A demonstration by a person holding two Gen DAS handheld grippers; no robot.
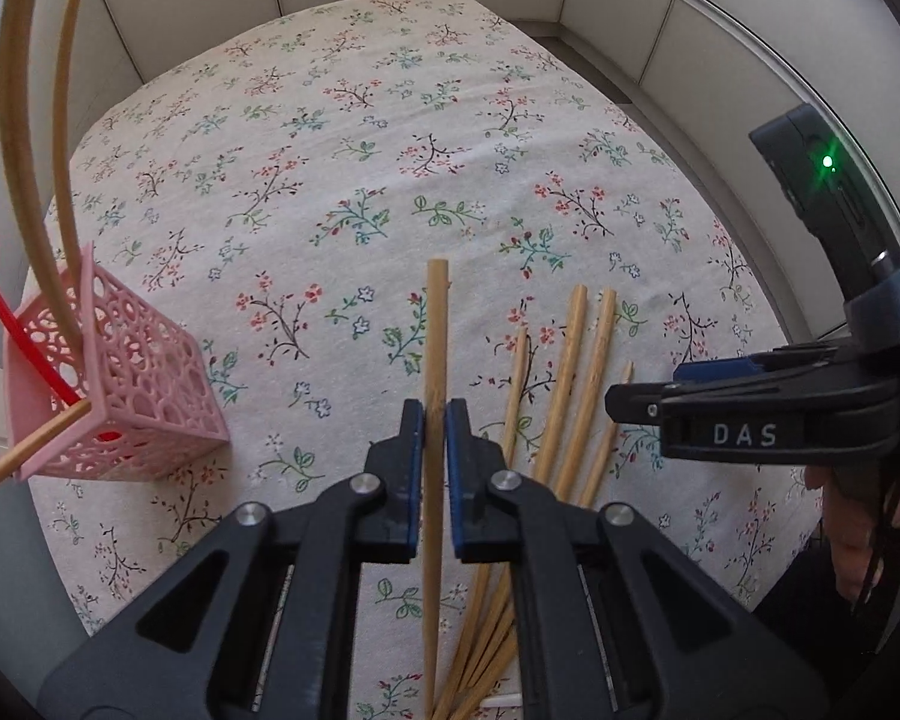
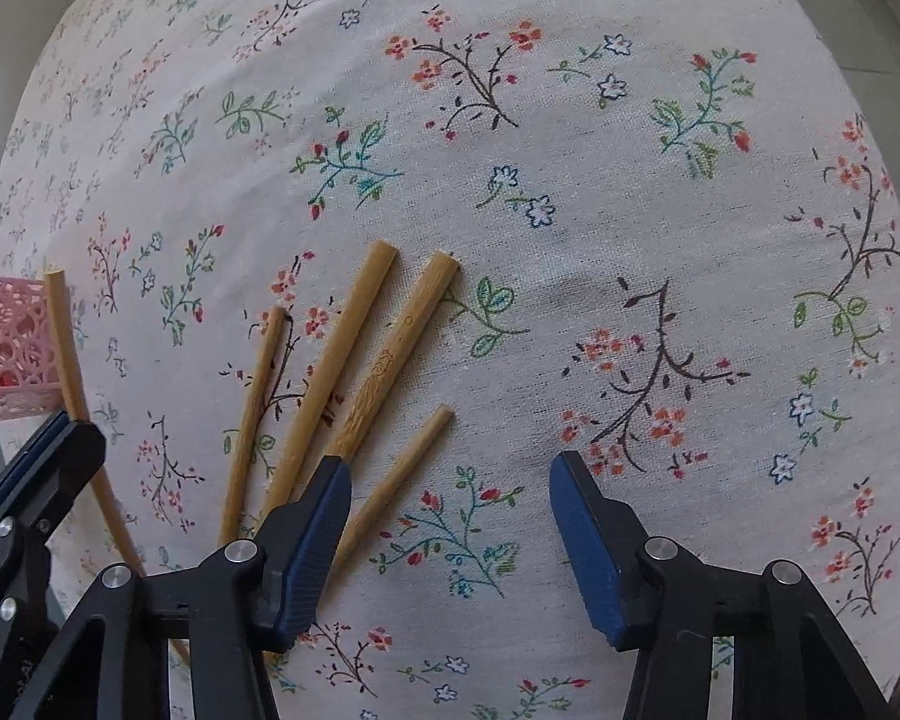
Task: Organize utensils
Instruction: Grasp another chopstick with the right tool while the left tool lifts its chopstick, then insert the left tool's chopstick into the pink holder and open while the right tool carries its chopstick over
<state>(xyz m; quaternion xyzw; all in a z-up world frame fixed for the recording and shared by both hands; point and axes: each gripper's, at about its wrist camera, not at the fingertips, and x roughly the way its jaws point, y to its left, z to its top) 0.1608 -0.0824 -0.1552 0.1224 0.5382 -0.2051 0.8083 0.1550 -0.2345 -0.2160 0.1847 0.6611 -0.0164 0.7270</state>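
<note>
Chopsticks (image 2: 330, 372) are lying fanned on the flowered cloth (image 2: 570, 180), thick ends pointing away, long axes running toward the right tongs (image 2: 450, 546), which are standing half open just beside them with nothing between. The left tongs (image 1: 433, 420) are gripping one chopstick (image 1: 437, 330) lengthwise, near the pink basket (image 1: 120, 384).

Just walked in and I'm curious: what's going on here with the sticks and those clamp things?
A person is sorting chopsticks with two hand-held grippers. The left gripper is clamped on one chopstick, near the pink basket, which already holds some. The right gripper hangs open over four loose chopsticks on the tablecloth.
</note>
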